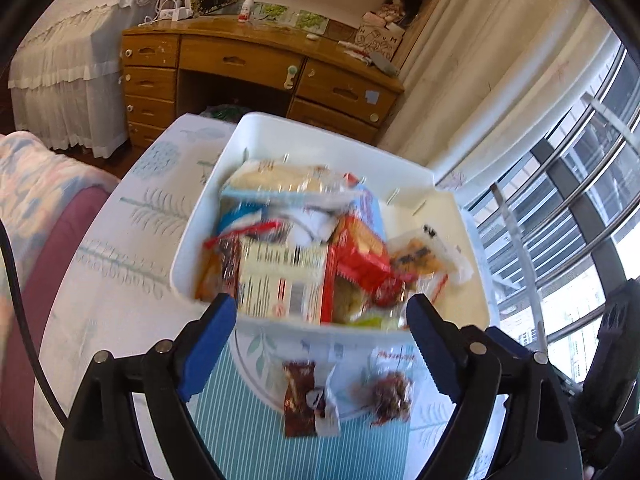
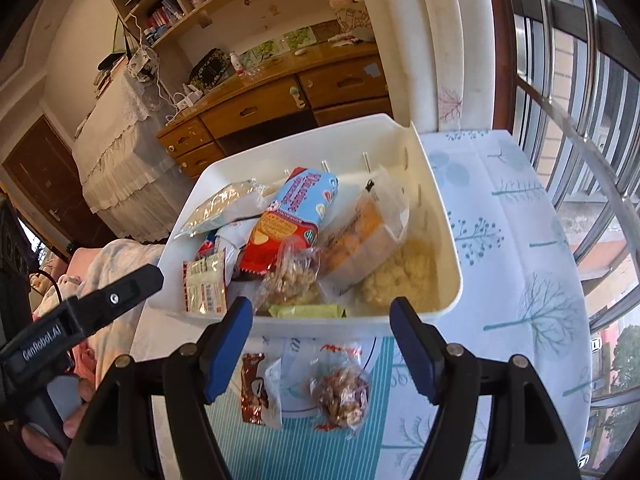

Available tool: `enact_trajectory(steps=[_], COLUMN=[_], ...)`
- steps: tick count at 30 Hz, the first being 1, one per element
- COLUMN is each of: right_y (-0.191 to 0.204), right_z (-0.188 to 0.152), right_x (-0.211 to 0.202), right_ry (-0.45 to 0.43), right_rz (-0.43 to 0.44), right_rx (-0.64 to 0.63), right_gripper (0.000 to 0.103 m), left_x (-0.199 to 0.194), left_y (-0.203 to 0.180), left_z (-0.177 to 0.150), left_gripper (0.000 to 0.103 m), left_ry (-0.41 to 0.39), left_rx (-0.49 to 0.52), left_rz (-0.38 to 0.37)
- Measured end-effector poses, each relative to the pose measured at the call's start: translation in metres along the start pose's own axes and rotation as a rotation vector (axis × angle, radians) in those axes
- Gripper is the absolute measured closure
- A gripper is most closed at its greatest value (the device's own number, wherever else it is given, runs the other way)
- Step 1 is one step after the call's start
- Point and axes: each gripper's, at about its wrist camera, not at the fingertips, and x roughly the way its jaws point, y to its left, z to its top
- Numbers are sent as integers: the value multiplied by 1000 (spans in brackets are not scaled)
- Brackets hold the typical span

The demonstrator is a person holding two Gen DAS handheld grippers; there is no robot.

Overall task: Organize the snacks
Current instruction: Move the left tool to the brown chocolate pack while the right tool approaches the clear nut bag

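My left claw (image 1: 322, 320) and right claw (image 2: 322, 320) both have blue pads on black arms. The bin (image 2: 440, 216) ahead of me is plain white, and the snacks in it are a jumble: a red and light-blue biscuit pack (image 2: 286, 224), a clear bag of orange-yellow pieces (image 2: 360, 232), a pale green wrapper (image 2: 308, 312). The table (image 2: 500, 240) wears a white cloth printed with teal trees, and nearer me lies a mat (image 2: 296, 452) of thin teal and white stripes. On it sit a brown and white wrapper (image 2: 258, 392) and a clear packet of brown nuts (image 2: 340, 396). The desk (image 1: 248, 60) behind is honey-brown wood.
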Motion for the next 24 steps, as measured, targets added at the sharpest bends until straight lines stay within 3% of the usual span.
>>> enact_trajectory(steps=[14, 24], right_y=[-12, -13], right_z=[-29, -45], right_x=[23, 54], right_ry=[192, 341], right_rz=[19, -4], right_rx=[66, 160], right_gripper=[31, 31], left_x=[20, 55], left_y=[-7, -9], left_z=[-56, -77], left_gripper=[17, 17], left_ry=[157, 275], left_rx=[97, 216], left_rz=[104, 117])
